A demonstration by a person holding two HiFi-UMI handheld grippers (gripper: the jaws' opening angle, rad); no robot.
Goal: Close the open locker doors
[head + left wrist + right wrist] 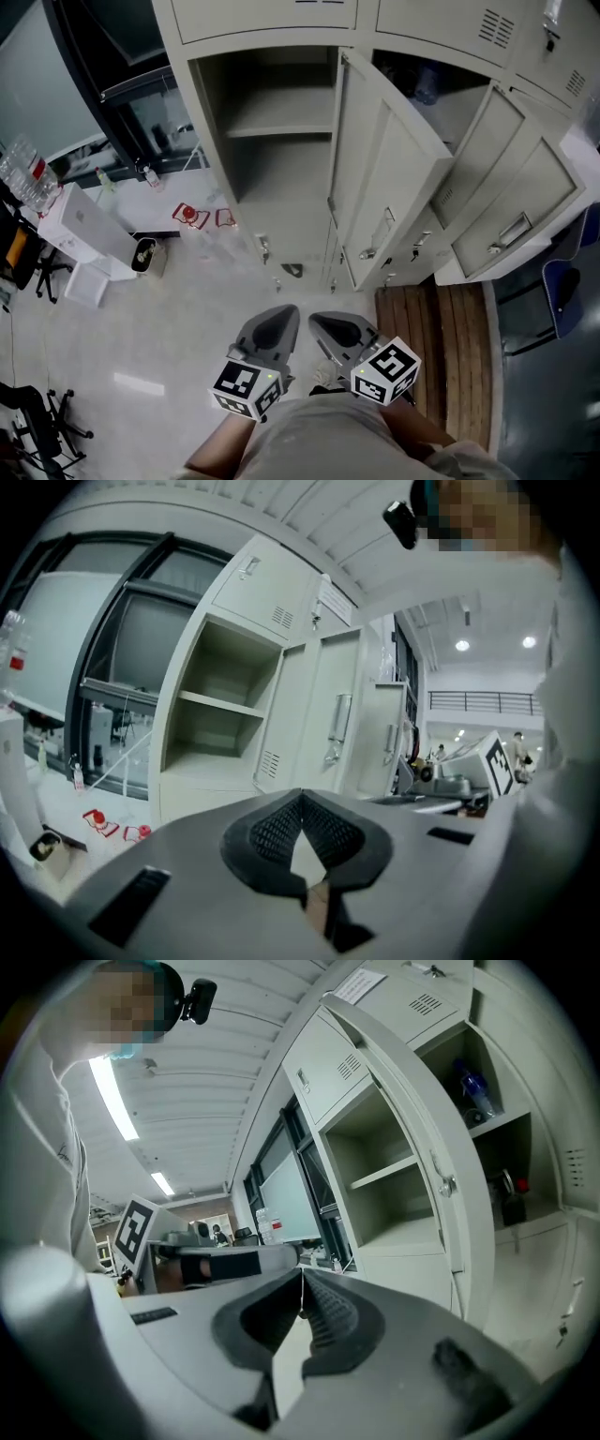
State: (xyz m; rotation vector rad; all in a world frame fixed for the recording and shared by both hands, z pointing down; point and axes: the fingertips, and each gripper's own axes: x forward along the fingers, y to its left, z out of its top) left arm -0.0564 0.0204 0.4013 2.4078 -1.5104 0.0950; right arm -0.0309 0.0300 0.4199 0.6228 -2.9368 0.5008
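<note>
The beige locker bank (281, 23) fills the top of the head view. Its left compartment (277, 141) stands open, showing one bare shelf. That compartment's door (389, 178) swings out toward me, and a second open door (511, 202) hangs further right. Both grippers are low and close to my body, well short of the doors. My left gripper (281, 314) and right gripper (323, 323) are shut with nothing between the jaws. The left gripper view faces the open compartment (216, 705). In the right gripper view the open door (441, 1147) stands ahead, with a blue bottle (473, 1087) on a shelf behind it.
On the floor to the left lie a white box (80, 220), a small bin (143, 253) and red items (192, 216). A wooden pallet (441, 347) is at the right, below the lockers. A blue chair (562, 291) stands at the far right.
</note>
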